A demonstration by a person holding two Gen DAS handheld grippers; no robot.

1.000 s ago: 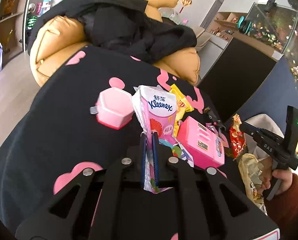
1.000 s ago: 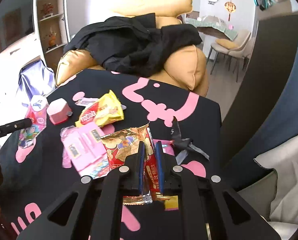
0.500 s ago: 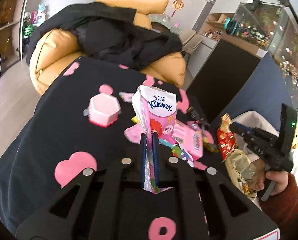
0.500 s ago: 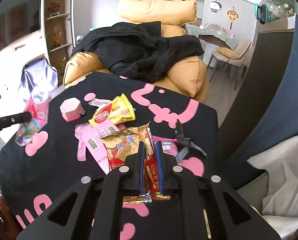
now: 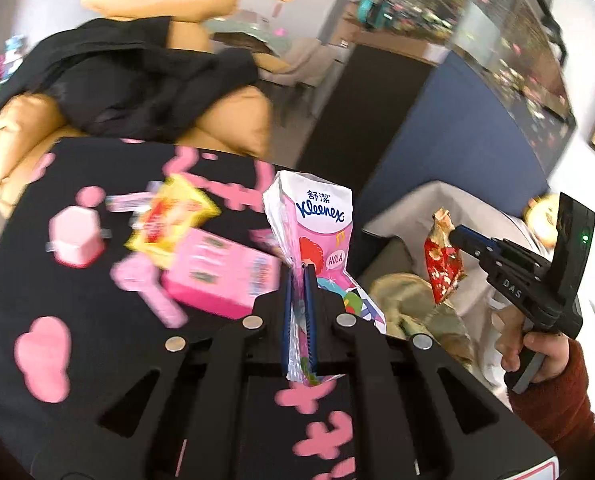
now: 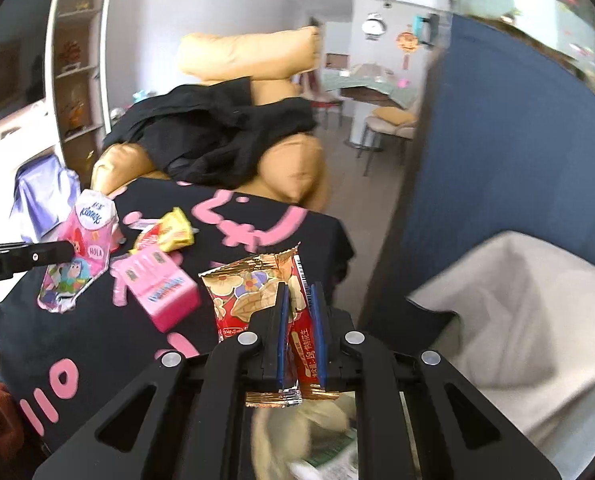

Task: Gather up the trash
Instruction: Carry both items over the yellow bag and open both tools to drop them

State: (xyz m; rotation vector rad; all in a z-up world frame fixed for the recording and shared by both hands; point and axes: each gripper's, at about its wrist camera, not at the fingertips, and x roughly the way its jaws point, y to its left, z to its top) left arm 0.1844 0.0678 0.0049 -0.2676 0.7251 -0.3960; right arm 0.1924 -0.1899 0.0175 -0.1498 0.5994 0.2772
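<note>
We count one counter (image 6: 305, 224) draped in a black cloth with pink shapes and strokes; near its front edge the pink marks read like "110". Behind it stands one tan armchair (image 6: 293, 168) with one black garment (image 6: 221, 136) thrown over it. Beside the counter, on the right, sits one bin lined with a pale bag (image 6: 529, 312), and crumpled paper already lies in it.

On the counter we count four loose pieces: one pink carton (image 6: 165, 292) with small writing too blurred to read, one yellow snack bag (image 6: 169, 234) with a red label we cannot read, one pink hexagonal box (image 5: 75, 236), and one flat pink wrapper (image 5: 145, 288) just beside the carton.

Two tongs are in view. The left tongs (image 5: 298, 276) are clenched on one pink tissue pack (image 5: 317, 220) printed "Kleenex", with Chinese characters above it and "HOLA" in a small bubble; the pack is held clear of the counter at its bin-side edge. The right tongs (image 6: 297, 292) are clenched on one red and gold snack wrapper (image 6: 253, 292) with Chinese print and a barcode, held over the bin. A hand (image 5: 537, 344) in a rust-red sleeve grips the right handle, marked "DAS".
</note>
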